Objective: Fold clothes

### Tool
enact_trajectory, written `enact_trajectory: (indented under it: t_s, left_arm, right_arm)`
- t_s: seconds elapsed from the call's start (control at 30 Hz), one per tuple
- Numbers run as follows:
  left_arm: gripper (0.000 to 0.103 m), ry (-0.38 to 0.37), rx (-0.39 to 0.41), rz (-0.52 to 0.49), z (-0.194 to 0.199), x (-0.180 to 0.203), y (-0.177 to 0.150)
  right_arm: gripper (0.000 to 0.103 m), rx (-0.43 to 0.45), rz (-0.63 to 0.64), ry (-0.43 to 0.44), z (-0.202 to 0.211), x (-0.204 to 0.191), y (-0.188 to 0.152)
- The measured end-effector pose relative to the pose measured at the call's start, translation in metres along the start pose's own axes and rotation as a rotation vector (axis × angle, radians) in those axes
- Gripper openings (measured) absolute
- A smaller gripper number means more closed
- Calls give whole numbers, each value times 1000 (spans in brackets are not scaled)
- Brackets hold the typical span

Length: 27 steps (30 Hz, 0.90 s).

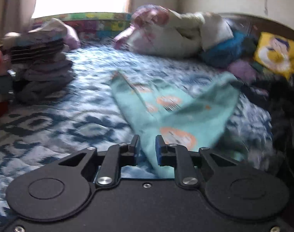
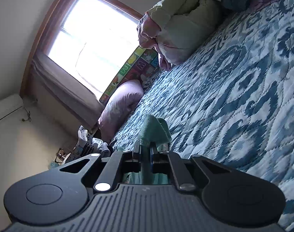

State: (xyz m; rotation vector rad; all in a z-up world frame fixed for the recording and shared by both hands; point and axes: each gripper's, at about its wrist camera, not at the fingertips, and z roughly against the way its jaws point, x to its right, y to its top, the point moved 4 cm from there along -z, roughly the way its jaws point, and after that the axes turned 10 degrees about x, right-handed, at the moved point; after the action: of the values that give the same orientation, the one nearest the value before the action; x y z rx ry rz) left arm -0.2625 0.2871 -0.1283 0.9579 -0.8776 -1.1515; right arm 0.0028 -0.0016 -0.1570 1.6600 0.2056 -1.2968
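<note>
A teal garment with orange prints point(image 1: 174, 108) lies partly lifted on the blue patterned bedspread point(image 1: 79, 100). In the left wrist view one end of it runs toward me and passes between my left gripper's point(image 1: 147, 147) fingers, which stand a little apart, open. The picture is blurred. In the right wrist view my right gripper point(image 2: 146, 149) is shut on a bunched teal fold of the garment point(image 2: 154, 129), held above the bedspread point(image 2: 234, 96). Neither gripper shows in the other's view.
A stack of folded clothes point(image 1: 40, 65) stands at the bed's left side. A rumpled quilt point(image 1: 176, 32), blue and purple cloth point(image 1: 224, 52) and a yellow cushion point(image 1: 276, 52) crowd the far right. A purple pillow point(image 2: 119, 104) lies beneath the window point(image 2: 92, 42).
</note>
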Motion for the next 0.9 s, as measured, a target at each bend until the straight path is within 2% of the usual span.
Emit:
enact_trajectory:
  t_s: [0.23,0.4,0.53,0.63,0.7,0.9]
  left_arm:
    - [12,-44,-91,-78,-20,29,-24]
    - [12,-76,-153,-130,-34,48,-41]
    - [12,-100,-91,-45,-20,31,-20]
    - [12,-56,-49,-23,-19,16,-5]
    - [12,-14,-42,-65,-29,12,7]
    - [12,51,-48,-189,-98,-4,30]
  right_arm:
    - [10,-8,0,21,-2,-3,0]
    - [10,-12,3,1,-1,0,0]
    - [10,-12,1,13,2,-2,-1]
    - [10,-18,6,30,3,-6,-2]
    - [10,-21,9,36,2,-7,-2]
    - [10,-18,3,49,2,-10,-1]
